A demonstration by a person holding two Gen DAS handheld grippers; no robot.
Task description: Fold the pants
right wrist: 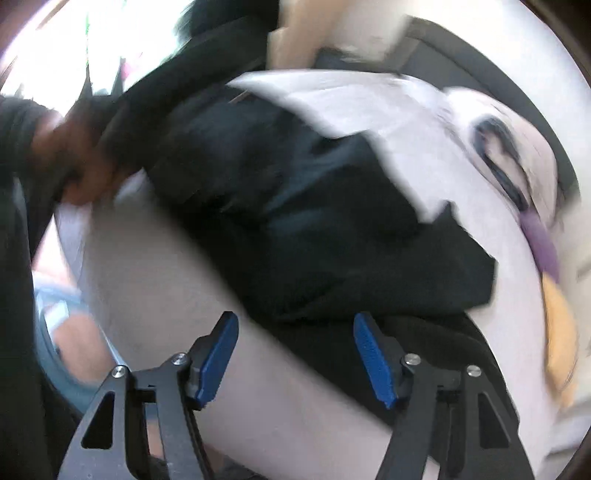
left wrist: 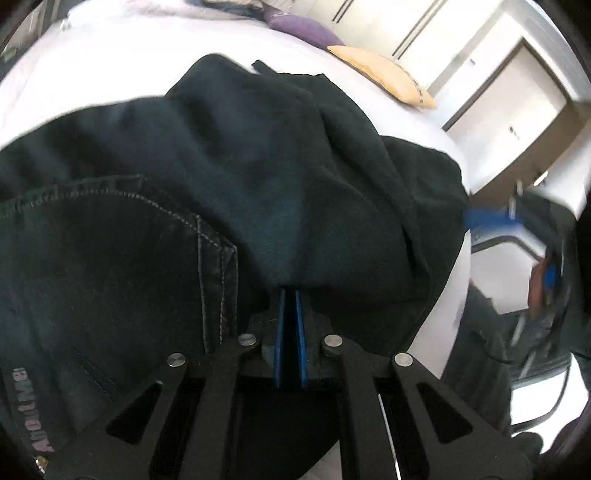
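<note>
Dark denim pants (left wrist: 240, 192) lie bunched on a white bed (left wrist: 110, 66), with a stitched back pocket at the left. My left gripper (left wrist: 290, 295) is shut on a fold of the pants, its blue pads pressed together with cloth over the tips. In the right wrist view the pants (right wrist: 314, 229) lie in a dark heap on the bed (right wrist: 155, 266). My right gripper (right wrist: 295, 332) is open and empty, its blue pads wide apart at the heap's near edge. That view is blurred. The right gripper also shows in the left wrist view (left wrist: 491, 219), beside the pants' right edge.
A tan cushion (left wrist: 384, 75) and a purple cushion (left wrist: 303, 27) lie at the far side of the bed. White cupboards (left wrist: 498, 92) stand beyond the bed. In the right wrist view the cushions (right wrist: 557, 325) are at the right, and the person's hand (right wrist: 74, 158) is at the left.
</note>
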